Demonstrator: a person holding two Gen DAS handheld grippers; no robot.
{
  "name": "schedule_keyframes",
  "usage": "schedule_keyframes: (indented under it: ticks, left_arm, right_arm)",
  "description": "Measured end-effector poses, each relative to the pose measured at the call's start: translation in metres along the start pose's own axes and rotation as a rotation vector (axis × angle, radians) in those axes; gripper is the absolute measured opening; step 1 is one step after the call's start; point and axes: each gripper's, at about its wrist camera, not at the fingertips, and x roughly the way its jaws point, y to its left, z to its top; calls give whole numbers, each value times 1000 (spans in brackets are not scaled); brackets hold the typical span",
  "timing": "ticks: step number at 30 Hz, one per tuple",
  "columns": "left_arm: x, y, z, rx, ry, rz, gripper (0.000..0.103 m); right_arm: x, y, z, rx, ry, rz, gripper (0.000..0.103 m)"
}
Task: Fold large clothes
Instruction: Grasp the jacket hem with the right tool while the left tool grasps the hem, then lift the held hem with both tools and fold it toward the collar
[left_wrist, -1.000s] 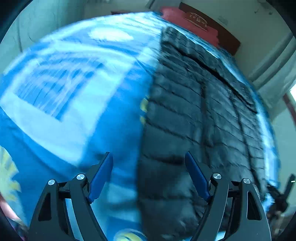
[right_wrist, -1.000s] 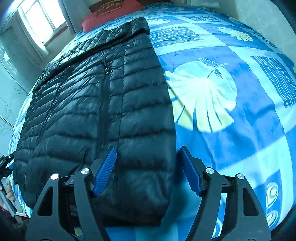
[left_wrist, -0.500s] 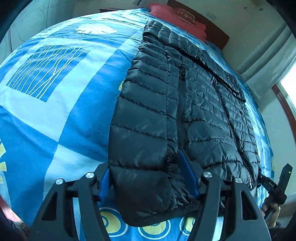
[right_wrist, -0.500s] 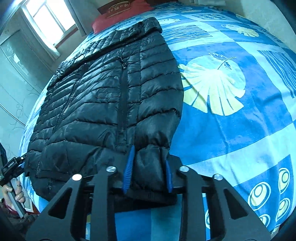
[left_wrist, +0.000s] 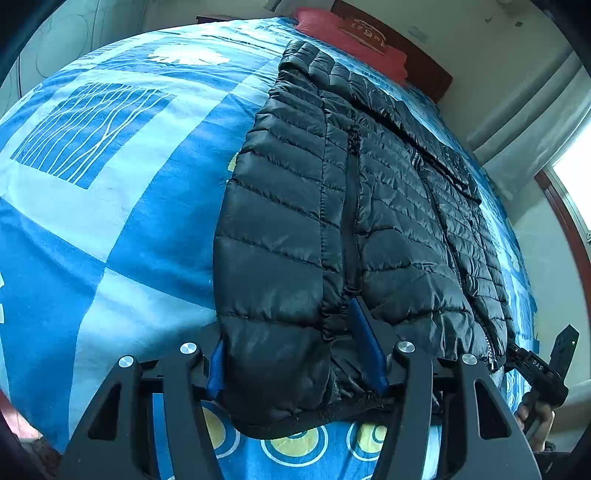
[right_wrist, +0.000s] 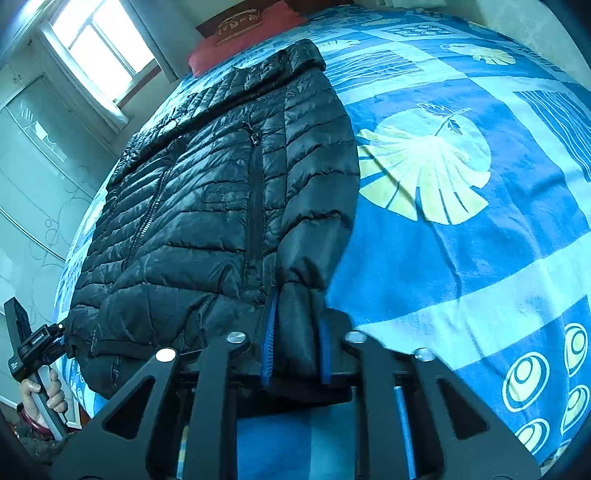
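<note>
A black quilted puffer jacket (left_wrist: 351, 206) lies flat lengthwise on the blue patterned bed cover, its collar at the far end by the pillow. It also shows in the right wrist view (right_wrist: 221, 192). My left gripper (left_wrist: 291, 354) has its blue pads around one near hem corner of the jacket, a thick fold bulging between them. My right gripper (right_wrist: 295, 332) is shut tight on the other near hem corner, the fabric pinched into a narrow roll. The other gripper's handle shows at each view's edge, at the right in the left wrist view (left_wrist: 543, 373) and at the left in the right wrist view (right_wrist: 33, 350).
The bed cover (right_wrist: 461, 240) is blue with pale leaf and ring prints and spreads wide to both sides of the jacket. A red pillow (left_wrist: 351, 33) lies against the dark headboard. A window (right_wrist: 99, 48) and glass wardrobe doors (right_wrist: 29, 166) stand beside the bed.
Both grippers came down onto the jacket's near hem and closed on its corners. The right one has pinched tighter since half a second ago; the left view has steadied.
</note>
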Motion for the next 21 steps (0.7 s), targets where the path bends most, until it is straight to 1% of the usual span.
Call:
schedule_keyframes:
  ticks: [1,2,4,6,7,9,10,11,12,15,19,21]
  left_arm:
    - [-1,1,0,-6,2,-5,58]
    - [-2,2,0,-13,3,-10,58]
    - [-4,8,0,-50,5,-34,58]
    - [-3,9,-1,-48,7,-42,57]
    - [-4,7,-1,-38,4,-35,55]
    - [-4,5,-3,-18,-7,-28,36]
    - [-5,5,-3,-13,-23,-32,31]
    - [-6,6,-3,-17,-31,-36,23]
    - [-7,7,-3,-27,-36,-46,19]
    - [-17,9,-1,-49,-66,-77,15]
    - [-40,2,1,-35,-125,-104,14]
    - [-51,-1,2,-36,-138,-121,14]
  right_arm:
    - [-1,-2,-1,8,0,7,43]
    - [-2,-5,-4,20,1,17,46]
    - [-3,-7,-8,28,3,22,46]
    - [-3,-6,-10,27,1,21,46]
    - [-4,-5,-11,24,-2,21,42]
    - [-5,-4,-11,17,-12,27,34]
    - [-5,-4,-11,22,-18,39,27]
    - [-7,-4,-11,32,-26,44,19]
    - [-8,-5,-10,42,-32,44,17]
    - [-16,-6,-8,68,-57,80,14]
    - [-37,-7,-5,89,-98,125,12]
    - [-52,-7,-5,104,-114,163,12]
